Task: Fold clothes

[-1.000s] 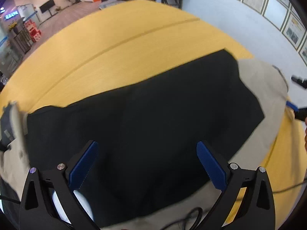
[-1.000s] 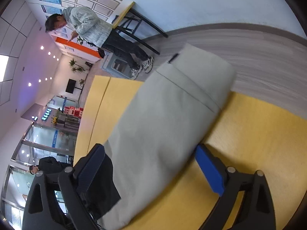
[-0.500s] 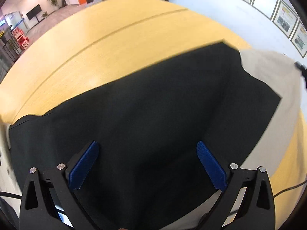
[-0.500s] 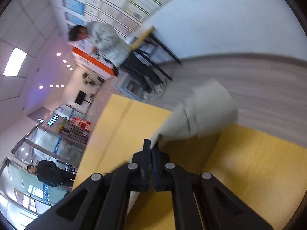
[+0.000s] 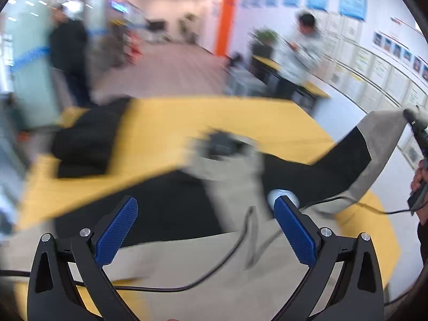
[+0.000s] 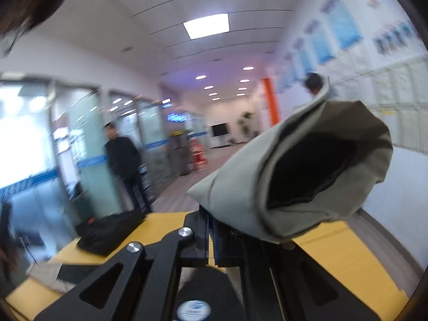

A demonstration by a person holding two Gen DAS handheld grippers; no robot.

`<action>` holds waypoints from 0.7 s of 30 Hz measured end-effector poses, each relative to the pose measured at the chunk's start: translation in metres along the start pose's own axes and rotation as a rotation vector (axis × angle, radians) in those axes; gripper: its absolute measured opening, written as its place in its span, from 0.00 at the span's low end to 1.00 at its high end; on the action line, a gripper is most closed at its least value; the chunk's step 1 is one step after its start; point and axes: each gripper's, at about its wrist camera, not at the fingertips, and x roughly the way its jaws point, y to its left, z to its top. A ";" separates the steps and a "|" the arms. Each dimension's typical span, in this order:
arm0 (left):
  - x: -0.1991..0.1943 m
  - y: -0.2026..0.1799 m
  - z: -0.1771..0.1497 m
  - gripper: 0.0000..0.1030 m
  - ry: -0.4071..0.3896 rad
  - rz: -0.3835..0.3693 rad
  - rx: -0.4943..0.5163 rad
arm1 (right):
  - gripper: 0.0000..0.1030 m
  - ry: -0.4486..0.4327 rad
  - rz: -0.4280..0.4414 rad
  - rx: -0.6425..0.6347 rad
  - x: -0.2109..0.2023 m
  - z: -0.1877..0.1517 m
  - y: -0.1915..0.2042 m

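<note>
A grey and black jacket (image 5: 230, 264) lies spread on the yellow table (image 5: 240, 115). My left gripper (image 5: 206, 208) hovers open just above its grey front, with nothing between the blue pads. One sleeve (image 5: 374, 147) is pulled up and out to the right, where my right gripper (image 5: 413, 123) pinches its end. In the right wrist view the right gripper (image 6: 211, 214) is shut on the grey cuff (image 6: 294, 176), whose dark opening faces the camera, high above the table. The left wrist view is blurred.
A folded black garment (image 5: 85, 144) sits at the far left of the table, also visible as a black garment (image 6: 107, 230) in the right wrist view. A black cable (image 5: 214, 270) trails over the jacket. Two people stand beyond the table. A hand (image 5: 420, 182) holds the right gripper.
My right gripper shut on the grey sleeve end and lifted it high off the table. The left gripper stayed open and tilted up and back, so the room now shows.
</note>
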 end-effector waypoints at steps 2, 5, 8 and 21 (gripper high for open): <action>-0.051 0.055 -0.004 1.00 -0.029 0.081 -0.007 | 0.02 0.057 0.083 -0.066 0.033 -0.023 0.071; -0.097 0.119 -0.027 1.00 -0.034 0.181 -0.003 | 0.01 0.199 0.137 -0.181 0.090 -0.086 0.155; -0.115 0.162 -0.064 1.00 -0.011 0.198 -0.035 | 0.01 0.407 0.132 -0.336 0.144 -0.174 0.205; -0.022 0.150 -0.130 1.00 0.075 -0.026 -0.064 | 0.06 0.474 0.258 -1.259 0.143 -0.339 0.298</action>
